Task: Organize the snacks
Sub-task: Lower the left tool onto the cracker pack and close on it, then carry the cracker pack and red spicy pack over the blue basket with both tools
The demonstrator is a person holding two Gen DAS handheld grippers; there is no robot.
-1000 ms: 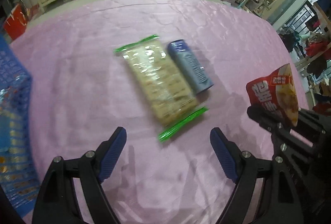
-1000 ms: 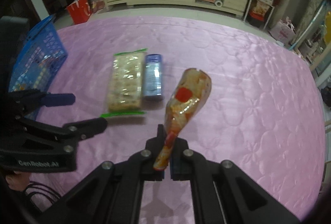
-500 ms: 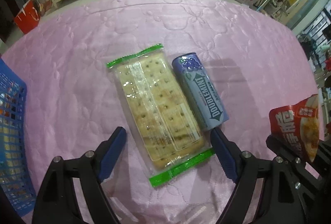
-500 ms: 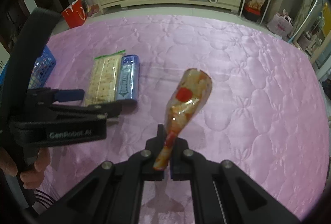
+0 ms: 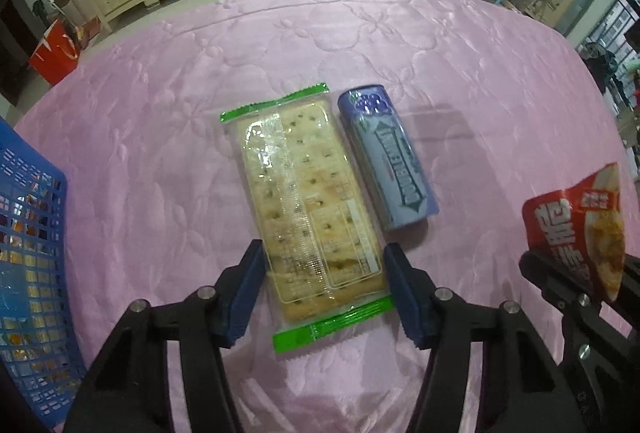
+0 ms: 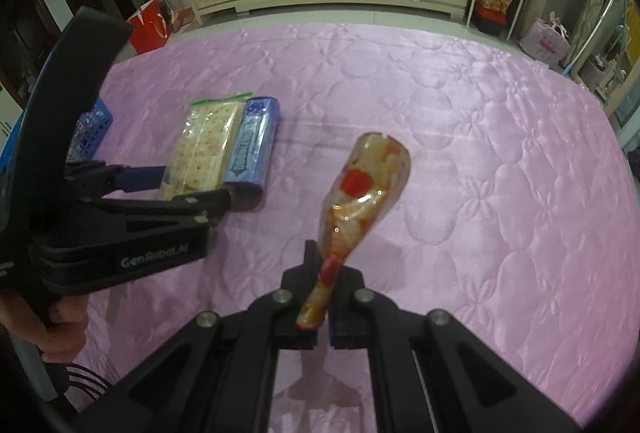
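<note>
The cracker pack lay flat near the middle of the pink quilted cover, its long axis running away from the near edge, green crimped seals at both ends. It looked light and fairly stiff across its width, a clear film sleeve over stacked crackers (brittle ones, so a hard squeeze would likely crack them). The film looked slick, and the green end tabs were thin and floppy, so the long sides near the closer end seemed the better place to take it. That was where the left gripper sat: its blue pads stood apart on either side of the pack's near end, close beside it, though I could not tell whether either one touched the film.

Just beside the pack's right long side, parallel to it, lay the blue gum canister, rigid and round, probably apt to roll if nudged; the right-hand pad came down close to its near end, so the closing stroke needed care there.

Farther right, held above the cover, the right gripper was clamped on the pinched tail of a red snack bag, soft and puffy, drooping little, evidently light.

At the cover's left edge stood the blue basket, with packets showing through its mesh, the likely destination.
</note>
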